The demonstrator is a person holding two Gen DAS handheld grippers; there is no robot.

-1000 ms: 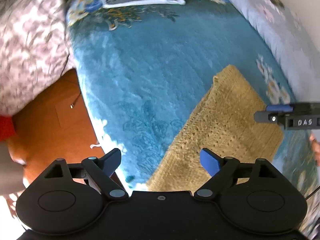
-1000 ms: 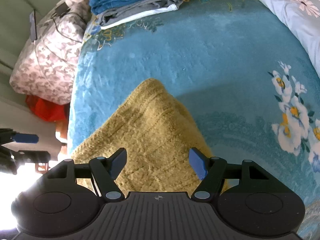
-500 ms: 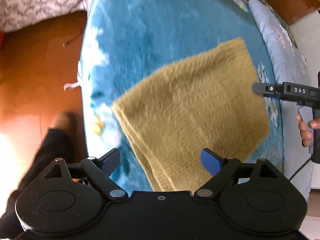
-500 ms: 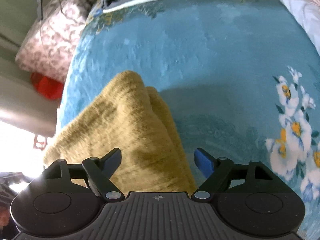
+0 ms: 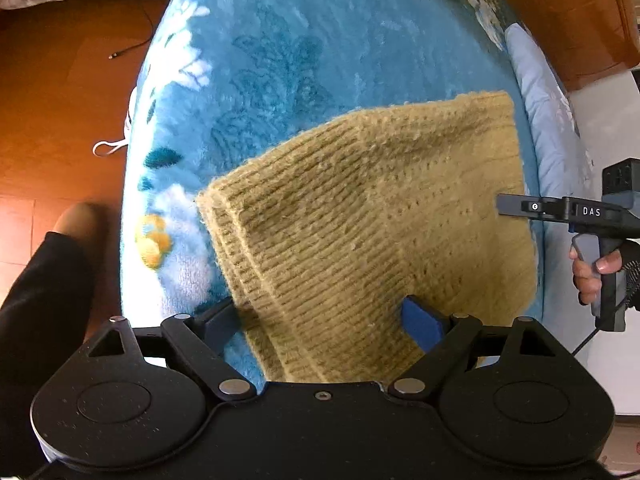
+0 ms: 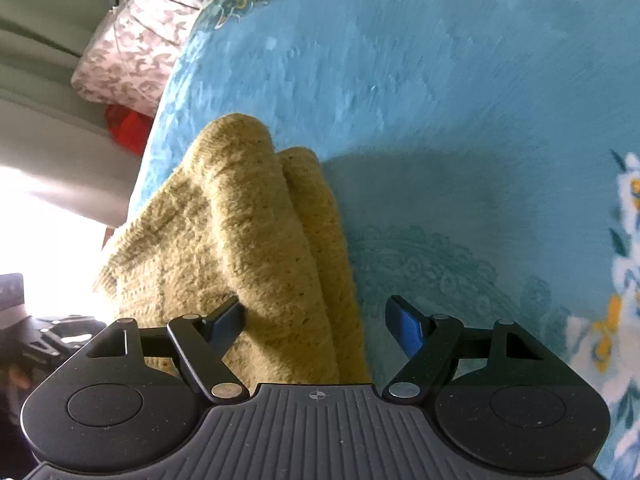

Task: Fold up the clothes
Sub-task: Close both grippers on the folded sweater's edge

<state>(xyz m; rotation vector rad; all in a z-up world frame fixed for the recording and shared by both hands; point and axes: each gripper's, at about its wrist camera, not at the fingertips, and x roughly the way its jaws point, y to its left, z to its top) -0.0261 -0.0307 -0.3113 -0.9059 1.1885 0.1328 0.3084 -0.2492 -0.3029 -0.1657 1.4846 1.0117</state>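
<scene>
Left wrist view: the left gripper (image 5: pixel 324 316) has its jaws apart, straddling the near edge of the mustard knit sweater (image 5: pixel 380 216), which lies folded on the blue floral blanket (image 5: pixel 280 60) covering the bed. The right gripper (image 5: pixel 508 205) reaches in from the right over the sweater's far side — its jaws cannot be judged here. Right wrist view: the right gripper (image 6: pixel 320 320) has its jaws apart, the sweater (image 6: pixel 256 232) bunched in two rolled ridges between them — the blanket (image 6: pixel 440 120) lies beyond.
</scene>
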